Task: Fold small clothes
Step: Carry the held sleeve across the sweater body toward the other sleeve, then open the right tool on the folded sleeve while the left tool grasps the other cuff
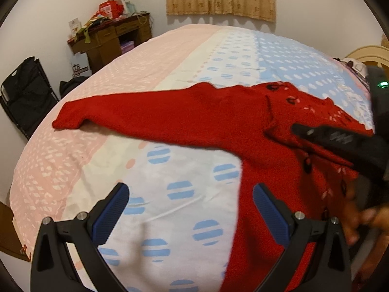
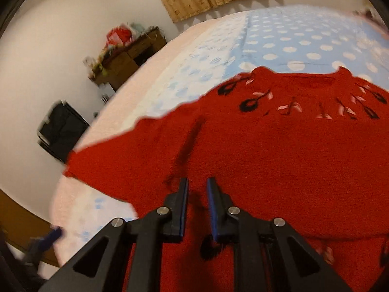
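A red knit sweater with black and pink embroidery near its neckline lies flat on the bed. One sleeve stretches out to the left. My left gripper is open wide over the bare sheet, just left of the sweater's body, with nothing between its blue pads. My right gripper hovers over the sweater near the armpit seam. Its jaws stand a narrow gap apart with no cloth in them. It also shows in the left wrist view as black fingers above the sweater's chest.
The bed sheet has pink, white and blue dotted bands. A cluttered wooden desk and a black folding chair stand by the far left wall. A person's hand is at the right edge. A headboard is at far right.
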`<state>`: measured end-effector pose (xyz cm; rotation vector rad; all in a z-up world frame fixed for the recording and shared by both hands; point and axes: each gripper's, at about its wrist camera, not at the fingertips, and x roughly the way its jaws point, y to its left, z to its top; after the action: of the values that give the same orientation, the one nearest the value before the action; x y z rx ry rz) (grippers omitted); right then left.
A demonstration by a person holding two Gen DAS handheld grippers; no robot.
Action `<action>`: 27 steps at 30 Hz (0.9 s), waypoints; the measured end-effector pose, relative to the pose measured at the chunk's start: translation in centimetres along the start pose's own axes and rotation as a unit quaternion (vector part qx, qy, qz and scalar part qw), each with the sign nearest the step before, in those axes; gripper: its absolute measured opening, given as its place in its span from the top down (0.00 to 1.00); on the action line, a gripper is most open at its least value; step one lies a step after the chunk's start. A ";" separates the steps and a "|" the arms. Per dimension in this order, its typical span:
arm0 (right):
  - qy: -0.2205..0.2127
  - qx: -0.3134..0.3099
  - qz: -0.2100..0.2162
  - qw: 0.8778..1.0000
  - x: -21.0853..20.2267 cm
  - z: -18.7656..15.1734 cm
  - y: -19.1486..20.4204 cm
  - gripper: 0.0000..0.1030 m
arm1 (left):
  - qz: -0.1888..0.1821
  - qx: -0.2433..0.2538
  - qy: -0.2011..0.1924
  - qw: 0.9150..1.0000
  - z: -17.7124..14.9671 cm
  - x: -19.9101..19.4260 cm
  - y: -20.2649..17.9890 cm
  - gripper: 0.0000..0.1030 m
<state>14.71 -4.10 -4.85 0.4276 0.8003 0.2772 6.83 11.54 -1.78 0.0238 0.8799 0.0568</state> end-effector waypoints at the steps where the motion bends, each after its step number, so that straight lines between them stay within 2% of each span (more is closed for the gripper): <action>1: -0.023 0.001 -0.009 1.000 -1.7 0.4 -0.5 0.84 | -0.002 0.001 -0.002 1.000 0.2 0.0 -0.3 0.00; 3: -0.059 0.004 -0.061 0.996 -5.3 0.6 -2.2 0.84 | -0.008 0.008 -0.007 1.000 0.7 0.0 -1.1 0.00; 4: -0.072 0.012 -0.100 0.992 -7.0 0.8 -3.6 0.84 | -0.012 0.013 -0.010 1.000 1.0 0.0 -1.7 0.00; 7: -0.099 0.039 -0.196 0.975 -11.4 0.4 -8.3 0.84 | -0.020 0.030 -0.023 0.999 2.0 0.2 -3.7 0.00; 10: -0.089 0.079 -0.253 0.960 -13.1 -0.8 -12.3 0.85 | -0.029 0.041 -0.025 0.998 3.0 0.9 -6.1 0.00; 13: -0.068 0.134 -0.264 0.953 -13.0 -2.6 -16.1 0.85 | -0.037 0.049 -0.032 0.998 4.0 1.9 -8.7 0.00; 14: -0.075 0.141 -0.249 0.955 -12.9 -3.2 -17.0 0.85 | -0.032 0.055 -0.031 0.997 4.3 2.3 -9.5 0.00; 16: -0.092 0.116 -0.252 0.956 -12.8 -3.6 -16.8 0.85 | -0.023 0.066 -0.019 0.997 4.8 3.1 -10.8 0.00; 19: -0.099 0.079 -0.280 0.952 -12.2 -3.8 -15.9 0.84 | -0.044 0.058 -0.006 0.997 4.5 3.3 -11.0 0.00; 23: -0.108 0.086 -0.270 0.953 -12.3 -4.7 -15.7 0.84 | -0.038 0.030 0.000 0.999 4.3 3.6 -8.7 0.00; 27: -0.115 0.089 -0.260 0.955 -12.7 -5.6 -15.9 0.84 | -0.021 -0.036 -0.004 0.999 4.4 3.8 -3.2 0.00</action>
<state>3.38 -21.63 -7.74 0.3933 0.6815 -0.3338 12.75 8.56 -2.07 -0.0621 0.8702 0.0489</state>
